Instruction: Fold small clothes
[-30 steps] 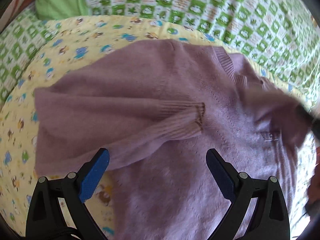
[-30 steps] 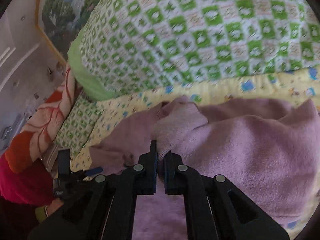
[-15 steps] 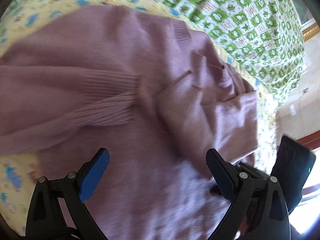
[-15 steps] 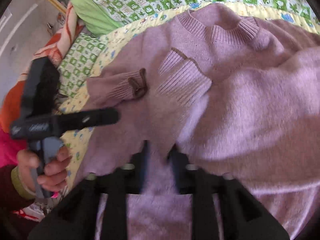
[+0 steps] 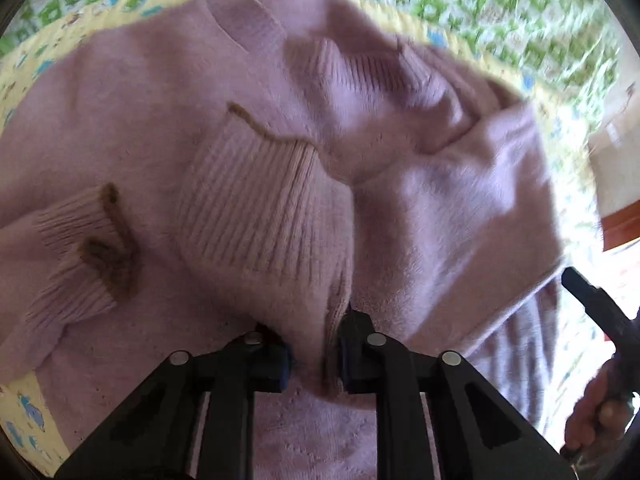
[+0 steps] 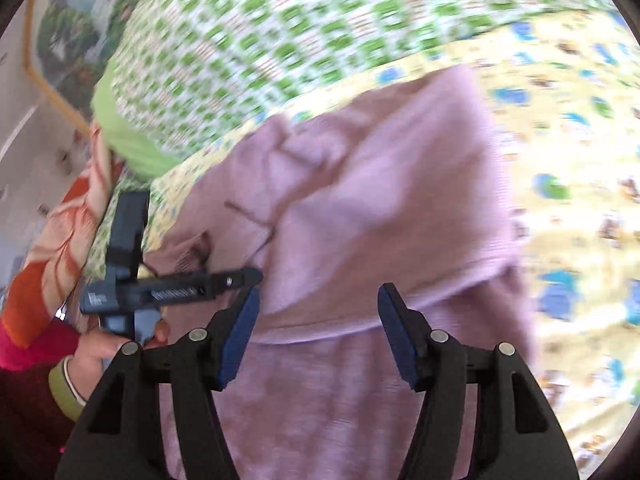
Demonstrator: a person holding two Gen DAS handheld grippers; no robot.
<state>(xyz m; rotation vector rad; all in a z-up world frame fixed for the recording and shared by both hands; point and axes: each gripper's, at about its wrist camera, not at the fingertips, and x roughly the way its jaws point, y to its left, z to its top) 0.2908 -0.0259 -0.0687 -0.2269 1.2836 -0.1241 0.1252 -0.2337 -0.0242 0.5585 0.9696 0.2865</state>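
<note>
The sweater (image 5: 248, 128) lies on the yellow sheet (image 6: 568, 128), which shows bare at frame right. The left gripper (image 5: 314, 354), jaws closing, pinches a sweater fold at lower centre. The right gripper (image 6: 318, 334), jaws opening, stands spread above the sweater hem.

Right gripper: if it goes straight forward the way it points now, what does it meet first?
Most likely the purple sweater: the opening right gripper aims at its folded layer, with nothing between; depth is blurred.
</note>
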